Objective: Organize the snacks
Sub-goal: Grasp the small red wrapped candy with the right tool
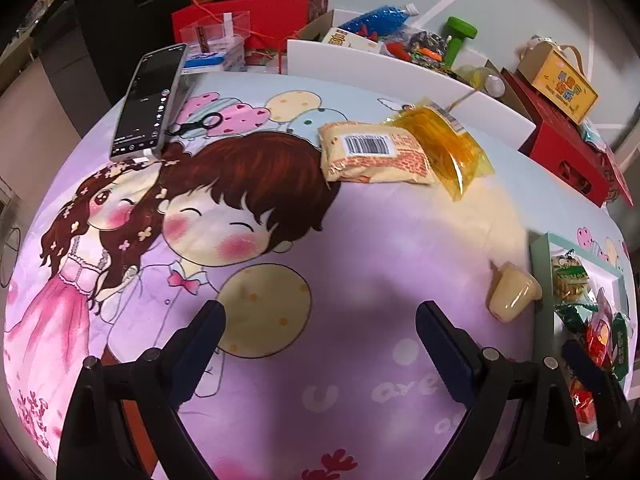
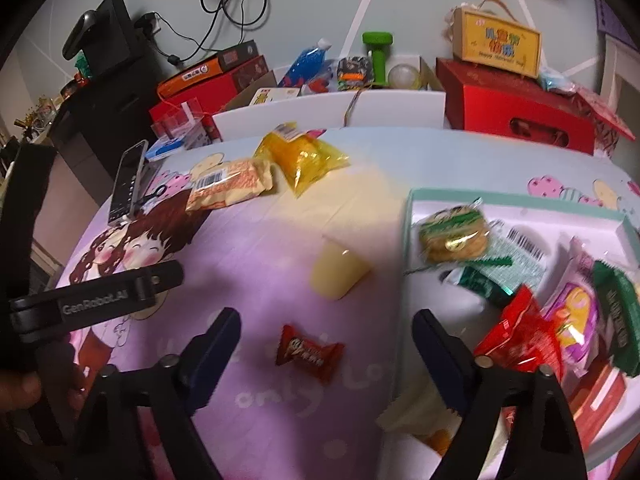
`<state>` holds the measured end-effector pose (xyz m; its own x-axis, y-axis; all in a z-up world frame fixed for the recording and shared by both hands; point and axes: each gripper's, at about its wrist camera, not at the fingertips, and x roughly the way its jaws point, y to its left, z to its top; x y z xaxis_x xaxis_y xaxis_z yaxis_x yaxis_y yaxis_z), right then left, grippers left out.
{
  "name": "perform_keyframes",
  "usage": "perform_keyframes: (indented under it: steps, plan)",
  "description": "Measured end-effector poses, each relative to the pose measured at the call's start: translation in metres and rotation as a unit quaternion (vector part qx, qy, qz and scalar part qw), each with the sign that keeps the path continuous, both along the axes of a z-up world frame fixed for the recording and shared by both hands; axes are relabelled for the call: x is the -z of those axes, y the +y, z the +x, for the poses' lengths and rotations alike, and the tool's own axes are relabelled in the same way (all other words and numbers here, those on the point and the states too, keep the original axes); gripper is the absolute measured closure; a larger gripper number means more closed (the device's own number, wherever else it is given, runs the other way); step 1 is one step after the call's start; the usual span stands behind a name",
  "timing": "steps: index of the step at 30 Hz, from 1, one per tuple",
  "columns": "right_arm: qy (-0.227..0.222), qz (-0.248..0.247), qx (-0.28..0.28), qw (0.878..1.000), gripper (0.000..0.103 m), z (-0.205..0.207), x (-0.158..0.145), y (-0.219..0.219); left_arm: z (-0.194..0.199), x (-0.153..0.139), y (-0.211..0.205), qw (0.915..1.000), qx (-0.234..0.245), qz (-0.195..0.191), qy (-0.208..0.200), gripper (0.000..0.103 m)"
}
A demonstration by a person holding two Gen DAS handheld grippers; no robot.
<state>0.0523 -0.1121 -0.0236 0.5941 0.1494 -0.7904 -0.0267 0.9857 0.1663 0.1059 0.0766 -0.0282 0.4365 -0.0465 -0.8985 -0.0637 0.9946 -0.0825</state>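
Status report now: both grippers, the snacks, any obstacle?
Left gripper open, empty. Right gripper open over red candy, not gripping. Jelly cup loose beside tray. Nothing in the way.

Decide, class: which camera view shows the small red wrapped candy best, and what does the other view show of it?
The right wrist view: the red candy lies in full sight on the purple cloth, between the open fingers of the right gripper. The left wrist view does not show it on the cloth at all.
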Motion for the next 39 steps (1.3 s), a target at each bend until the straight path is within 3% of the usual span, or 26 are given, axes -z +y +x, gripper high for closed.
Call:
perform_keyframes:
  steps: [9, 17, 25, 39]
  plan:
    - [0.029, -0.001, -0.020, 0.999, 0.042, 0.003, 0.015, 0.009, 0.001, 0.009, -0.007, 0.9998, 0.014, -0.001, 0.013, 0.007]
    - [0.048, -0.014, -0.022, 0.999, 0.050, 0.006, 0.028, 0.013, 0.003, 0.012, -0.011, 0.9996, 0.020, 0.000, 0.017, 0.007]
    - [0.052, -0.027, -0.032, 0.998, 0.068, 0.006, 0.031, 0.016, 0.003, 0.012, -0.019, 0.9993, 0.031, 0.008, 0.018, 0.007]
    - [0.003, -0.009, -0.014, 1.000, 0.072, -0.002, -0.003, -0.002, 0.002, 0.000, -0.038, 0.9982, 0.056, -0.008, -0.018, 0.007]
